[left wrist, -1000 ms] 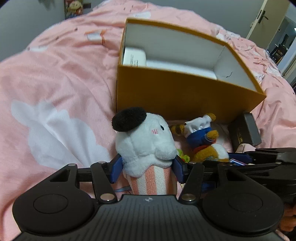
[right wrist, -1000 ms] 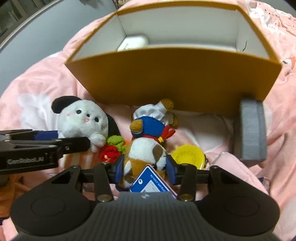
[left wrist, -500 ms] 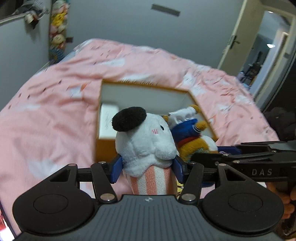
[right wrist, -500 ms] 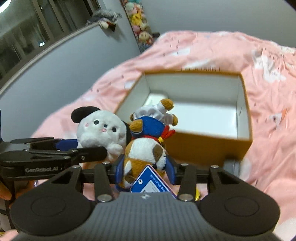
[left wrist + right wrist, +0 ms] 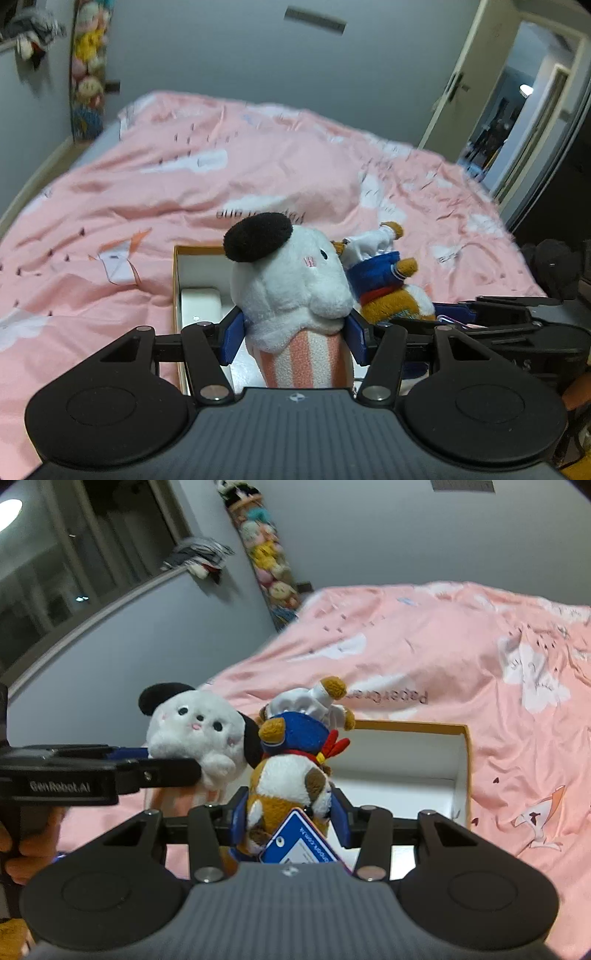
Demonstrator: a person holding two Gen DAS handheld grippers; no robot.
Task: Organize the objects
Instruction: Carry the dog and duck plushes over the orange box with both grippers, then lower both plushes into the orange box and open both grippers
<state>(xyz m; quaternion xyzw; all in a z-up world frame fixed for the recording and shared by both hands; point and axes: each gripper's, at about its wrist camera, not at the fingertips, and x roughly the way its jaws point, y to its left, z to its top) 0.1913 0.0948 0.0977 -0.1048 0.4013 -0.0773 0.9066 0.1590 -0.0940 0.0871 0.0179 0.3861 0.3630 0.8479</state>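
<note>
- The left gripper (image 5: 294, 334) is clamped on the striped lower body of a white plush dog (image 5: 291, 280) with a black ear, holding it upright in the air.
- The right gripper (image 5: 290, 818) is closed on a brown-and-white plush dog (image 5: 290, 779) in a blue sailor outfit and white hat; a blue tag (image 5: 301, 840) hangs at its base.
- Both toys sit side by side, touching, above the near part of an open orange box (image 5: 463, 771) with a white interior.
- In the left view a white packet (image 5: 201, 308) lies in the box's left part.
- The box rests on a bed with a rumpled pink duvet (image 5: 184, 177) printed with white clouds and small dark marks, running to the far wall.
- The walls are grey; a hanging strip of plush toys (image 5: 88, 70) sits in the far left corner.
- An open door (image 5: 454, 81) stands at far right, a lit room behind it.
- A dark window (image 5: 66, 561) fills the left wall in the right view.
</note>
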